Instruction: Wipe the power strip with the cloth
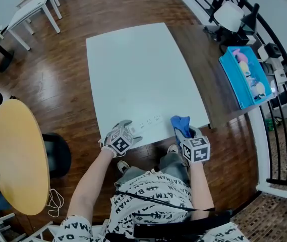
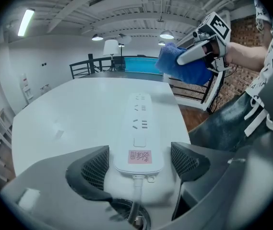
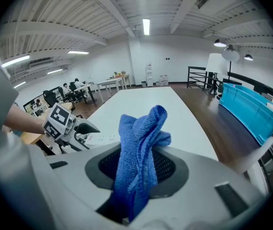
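A white power strip (image 2: 138, 133) lies flat near the front edge of the white table (image 1: 133, 69); in the head view the power strip (image 1: 147, 124) sits between my two grippers. My left gripper (image 2: 138, 164) stands open with its jaws on either side of the strip's cable end, and the pads stay apart from it. Its cable runs back under the gripper. My right gripper (image 3: 141, 169) is shut on a blue cloth (image 3: 141, 150), which bunches up above the jaws. In the head view the blue cloth (image 1: 181, 125) hangs just right of the strip.
A blue bin (image 1: 245, 74) with soft items stands on a brown side table at the right, beside a black railing (image 1: 279, 39). A round yellow table (image 1: 14, 160) and a black chair stand at the left. My legs are at the table's front edge.
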The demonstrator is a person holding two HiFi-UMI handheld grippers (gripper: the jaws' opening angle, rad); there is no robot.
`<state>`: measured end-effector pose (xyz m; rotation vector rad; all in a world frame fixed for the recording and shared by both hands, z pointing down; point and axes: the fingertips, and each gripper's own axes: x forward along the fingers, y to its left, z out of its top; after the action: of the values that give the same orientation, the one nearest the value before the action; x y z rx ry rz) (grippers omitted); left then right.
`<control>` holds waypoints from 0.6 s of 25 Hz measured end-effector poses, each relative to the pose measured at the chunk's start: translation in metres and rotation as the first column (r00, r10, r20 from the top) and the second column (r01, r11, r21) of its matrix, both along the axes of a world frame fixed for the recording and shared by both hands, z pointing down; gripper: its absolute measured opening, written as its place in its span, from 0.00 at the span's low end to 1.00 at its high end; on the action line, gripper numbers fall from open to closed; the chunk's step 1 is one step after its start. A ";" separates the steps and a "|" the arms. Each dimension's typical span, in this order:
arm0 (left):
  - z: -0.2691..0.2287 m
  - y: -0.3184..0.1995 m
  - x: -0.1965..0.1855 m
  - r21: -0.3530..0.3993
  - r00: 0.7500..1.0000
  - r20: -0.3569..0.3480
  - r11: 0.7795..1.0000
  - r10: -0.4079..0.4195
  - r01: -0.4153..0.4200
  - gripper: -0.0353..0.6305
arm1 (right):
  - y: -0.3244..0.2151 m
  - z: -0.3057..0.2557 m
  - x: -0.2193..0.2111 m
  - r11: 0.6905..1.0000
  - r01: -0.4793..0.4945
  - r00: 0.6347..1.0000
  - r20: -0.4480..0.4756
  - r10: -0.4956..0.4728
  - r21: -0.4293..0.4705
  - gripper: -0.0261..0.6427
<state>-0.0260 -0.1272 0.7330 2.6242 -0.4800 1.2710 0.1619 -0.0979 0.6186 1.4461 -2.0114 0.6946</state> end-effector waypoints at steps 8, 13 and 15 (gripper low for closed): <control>-0.001 0.000 -0.001 0.016 1.000 -0.016 1.000 0.004 -0.004 0.59 | -0.003 0.002 -0.002 1.000 0.008 1.000 0.006 -0.008 -0.002 0.24; -0.002 -0.005 -0.001 0.027 1.000 -0.024 1.000 -0.007 0.008 0.50 | -0.002 0.001 0.002 1.000 0.005 1.000 0.006 -0.005 -0.001 0.24; -0.003 -0.004 0.000 0.034 1.000 -0.027 0.999 -0.004 0.005 0.48 | -0.002 0.002 0.005 1.000 0.000 1.000 0.006 0.000 -0.001 0.24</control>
<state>-0.0262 -0.1315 0.7305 2.6630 -0.5077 1.2358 0.1665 -0.0994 0.6202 1.4447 -2.0154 0.7008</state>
